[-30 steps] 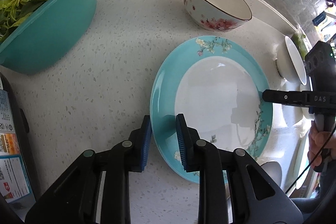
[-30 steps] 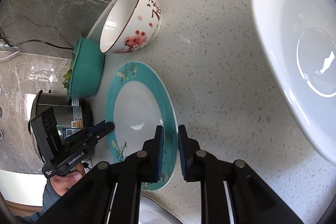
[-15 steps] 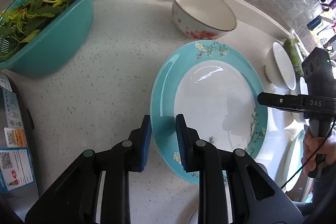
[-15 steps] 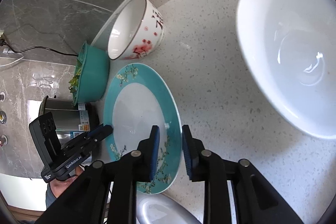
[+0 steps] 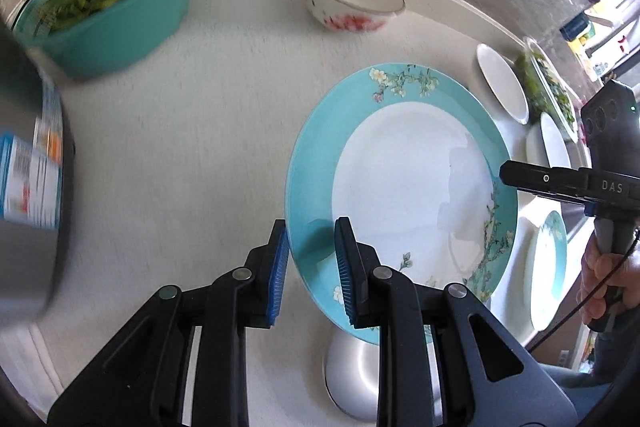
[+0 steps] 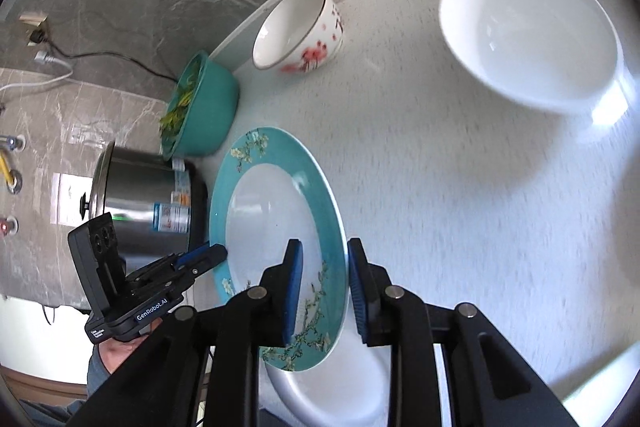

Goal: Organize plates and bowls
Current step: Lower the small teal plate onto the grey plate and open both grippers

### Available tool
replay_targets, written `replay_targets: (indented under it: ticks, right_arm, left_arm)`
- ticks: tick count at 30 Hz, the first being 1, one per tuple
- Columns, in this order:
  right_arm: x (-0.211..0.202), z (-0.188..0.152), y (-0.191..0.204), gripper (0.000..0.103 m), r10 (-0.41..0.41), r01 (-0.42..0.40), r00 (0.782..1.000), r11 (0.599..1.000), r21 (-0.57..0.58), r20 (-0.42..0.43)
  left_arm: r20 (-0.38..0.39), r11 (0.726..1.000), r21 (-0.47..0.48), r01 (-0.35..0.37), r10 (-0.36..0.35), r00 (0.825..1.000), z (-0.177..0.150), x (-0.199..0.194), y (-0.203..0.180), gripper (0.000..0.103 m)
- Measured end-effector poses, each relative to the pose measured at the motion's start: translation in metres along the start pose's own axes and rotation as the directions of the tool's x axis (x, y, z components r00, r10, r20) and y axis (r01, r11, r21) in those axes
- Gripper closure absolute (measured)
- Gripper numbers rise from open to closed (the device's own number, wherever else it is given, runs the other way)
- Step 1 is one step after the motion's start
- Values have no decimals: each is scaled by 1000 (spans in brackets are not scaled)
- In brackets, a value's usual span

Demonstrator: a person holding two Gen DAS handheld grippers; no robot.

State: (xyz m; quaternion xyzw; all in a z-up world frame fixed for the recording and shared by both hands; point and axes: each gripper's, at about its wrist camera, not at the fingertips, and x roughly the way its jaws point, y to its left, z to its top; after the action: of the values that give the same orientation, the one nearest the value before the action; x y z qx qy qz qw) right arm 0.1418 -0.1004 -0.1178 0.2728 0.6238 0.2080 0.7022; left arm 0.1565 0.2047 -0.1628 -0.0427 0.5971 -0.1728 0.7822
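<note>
A round teal-rimmed ceramic plate with a white centre and blossom sprigs [image 5: 404, 187] is up off the speckled pale stone counter [image 5: 180, 147], carried between the two claws above a plain white plate [image 6: 340, 387] that lies near the front edge. The left gripper [image 5: 310, 259] straddles the plate's near-left rim, one blue pad under the teal band and one on top; the gap between pads looks wider than the rim, so whether it truly clamps I cannot tell. The right gripper [image 6: 322, 291] brackets the opposite rim in the same way, and again a firm pinch cannot be confirmed.

Glazed ceramic like this is probably stiff, fairly heavy for its thinness, slick and quick to chip. The flat teal rim is the sensible hold: pads well onto the band, on opposite sides, keeping the plate level.

Farther back stands a white bowl with red blossoms [image 5: 352, 1]; to the far left a teal plastic colander of green vegetables [image 5: 116, 15]; to the right a large plain white bowl [image 6: 528, 31]. A second teal plate [image 5: 548, 267] lies at the right edge.
</note>
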Motion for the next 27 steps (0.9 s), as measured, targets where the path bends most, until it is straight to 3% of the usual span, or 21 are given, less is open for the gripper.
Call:
replay_targets:
  ticks: [10,23,24,27]
  right_arm:
    - [-5,-59,-21,76,-20,22,999,998,54,-42]
    - [-1,-94,-36,76,-60,63,997,996,60,-56]
    - [-1,-95,-36,76,-65,68,996,996,57,-55]
    - [1,-99,-33,76,-93,95,994,995,35,-55]
  left_arm:
    - [-63,1000,-3,22,-22,998,-74,1,-16,82]
    - [-94,998,65,-22,28,995,-113,18,-35,82]
    - [-56,994,103,28,-22,998,-115,19,-35,82]
    - [-64,993,115,19,-11,998,-121,23,-34,82]
